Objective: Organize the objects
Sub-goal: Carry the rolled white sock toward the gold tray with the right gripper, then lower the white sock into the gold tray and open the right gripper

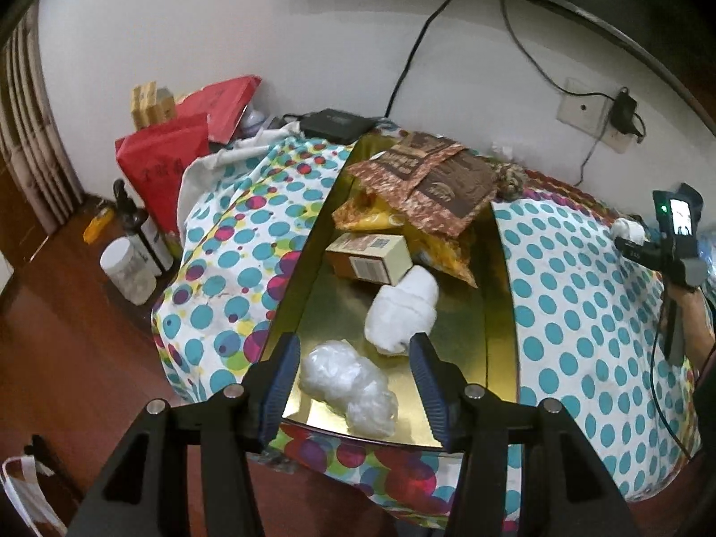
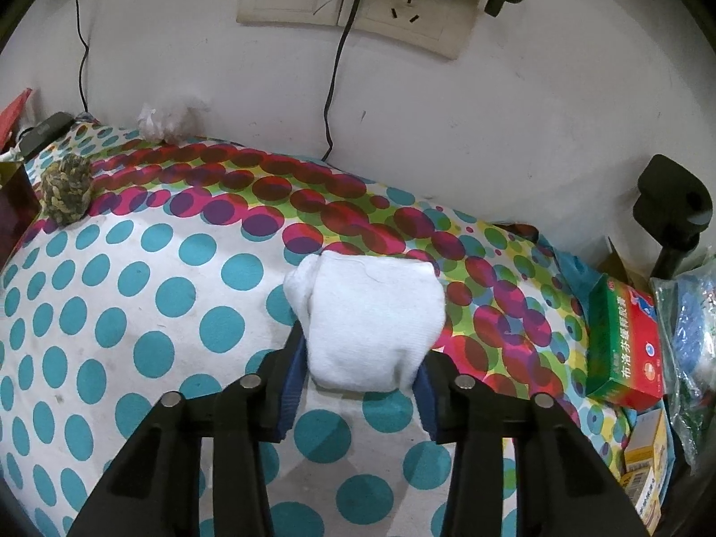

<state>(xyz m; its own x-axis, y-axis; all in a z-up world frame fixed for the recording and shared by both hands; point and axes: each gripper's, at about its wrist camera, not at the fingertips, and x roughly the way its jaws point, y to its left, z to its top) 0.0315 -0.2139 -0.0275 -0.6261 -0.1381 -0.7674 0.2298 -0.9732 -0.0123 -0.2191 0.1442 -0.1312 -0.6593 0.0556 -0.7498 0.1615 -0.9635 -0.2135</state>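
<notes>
Both jaws differ: the left gripper (image 1: 355, 380) hangs open and empty over the gold tray (image 1: 501, 313), while the right gripper (image 2: 358, 380) pinches a rolled white sock (image 2: 371, 313) above the dotted cloth (image 2: 134, 313). Already in the tray: another sock (image 1: 402, 308), a plastic wad (image 1: 349, 385), a small box (image 1: 369, 259), snack packets (image 1: 425, 179). Left out: the woven ball (image 2: 67, 194) at ten o'clock and the medicine box (image 2: 626, 340) at three.

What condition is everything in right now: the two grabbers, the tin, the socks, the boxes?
Left gripper: open, empty, above the tin.
Right gripper: shut on a rolled white sock.
Gold tin: open, partly filled.
Second sock: rolled, in tin.
Plastic bag: crumpled, in tin.
Brown box: closed, on its side.
Medicine box: closed.
</notes>
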